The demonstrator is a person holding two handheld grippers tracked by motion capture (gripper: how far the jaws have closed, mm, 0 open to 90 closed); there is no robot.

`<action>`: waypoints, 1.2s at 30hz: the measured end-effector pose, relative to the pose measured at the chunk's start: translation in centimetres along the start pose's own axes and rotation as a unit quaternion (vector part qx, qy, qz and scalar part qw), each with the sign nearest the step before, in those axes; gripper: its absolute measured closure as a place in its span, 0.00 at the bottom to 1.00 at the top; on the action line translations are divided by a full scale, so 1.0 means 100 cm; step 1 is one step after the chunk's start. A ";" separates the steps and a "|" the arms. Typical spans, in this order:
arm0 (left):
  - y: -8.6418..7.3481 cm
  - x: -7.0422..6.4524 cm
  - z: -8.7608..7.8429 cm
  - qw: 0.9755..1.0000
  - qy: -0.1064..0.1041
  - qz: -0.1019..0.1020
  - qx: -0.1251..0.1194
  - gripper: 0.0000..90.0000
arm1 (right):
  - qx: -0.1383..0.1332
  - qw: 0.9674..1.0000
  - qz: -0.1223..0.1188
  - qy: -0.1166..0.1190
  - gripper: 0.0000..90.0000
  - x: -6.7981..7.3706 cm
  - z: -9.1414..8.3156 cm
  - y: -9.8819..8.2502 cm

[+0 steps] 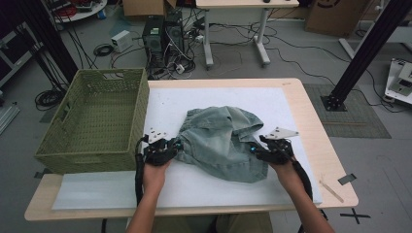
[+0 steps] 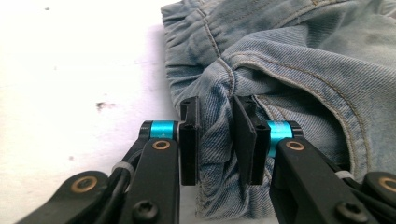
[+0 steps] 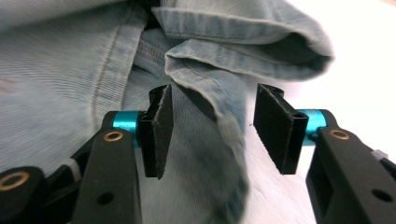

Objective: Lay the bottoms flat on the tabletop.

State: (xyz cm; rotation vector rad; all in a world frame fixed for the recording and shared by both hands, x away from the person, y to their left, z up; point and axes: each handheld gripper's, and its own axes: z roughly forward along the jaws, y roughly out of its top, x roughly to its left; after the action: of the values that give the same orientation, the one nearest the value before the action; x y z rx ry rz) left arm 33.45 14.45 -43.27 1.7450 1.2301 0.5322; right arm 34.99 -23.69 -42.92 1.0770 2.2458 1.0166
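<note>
A crumpled light-blue denim garment (image 1: 218, 138) lies in the middle of the white mat. My left gripper (image 1: 177, 144) is at its left edge. In the left gripper view the jaws (image 2: 215, 135) pinch a bunched fold of the denim (image 2: 280, 60), which fills the narrow gap between both pads. My right gripper (image 1: 252, 149) is at the garment's right edge. In the right gripper view its jaws (image 3: 212, 128) stand open. A hemmed edge of the denim (image 3: 210, 60) runs between them, and neither pad presses on it.
A green woven basket (image 1: 141, 109) stands at the table's left, close to my left hand. The white mat (image 1: 194, 187) covers most of the wooden table (image 1: 330, 160). A small stick (image 1: 332, 188) lies near the right front edge.
</note>
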 end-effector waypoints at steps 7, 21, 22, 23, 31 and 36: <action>0.003 0.007 0.003 1.000 0.008 0.001 0.001 0.81 | 0.025 0.999 -0.035 -0.019 0.96 0.003 0.006 0.000; -0.002 -0.005 0.001 0.999 -0.047 -0.008 -0.016 0.50 | 0.029 0.994 0.058 -0.082 0.85 -0.053 -0.039 -0.041; -0.003 -0.006 0.001 0.999 -0.050 -0.006 -0.014 0.49 | 0.020 0.994 0.061 -0.088 0.77 -0.053 -0.040 -0.039; -0.004 -0.007 0.001 0.999 -0.051 -0.004 -0.013 0.49 | 0.000 0.994 0.065 -0.085 0.72 -0.052 -0.042 -0.035; -0.007 -0.012 -0.002 0.997 -0.074 0.006 -0.020 0.48 | -0.037 0.998 0.034 -0.030 0.56 -0.033 -0.019 0.001; -0.011 -0.012 -0.005 0.996 -0.080 0.011 -0.024 0.47 | -0.032 0.999 0.039 -0.002 0.54 -0.028 0.000 0.016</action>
State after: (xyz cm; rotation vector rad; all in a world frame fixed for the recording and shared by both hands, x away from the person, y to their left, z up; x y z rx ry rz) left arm 32.00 13.65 -43.74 1.7273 1.0779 0.4230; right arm 37.46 -25.27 -41.48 1.1462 2.1690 1.1092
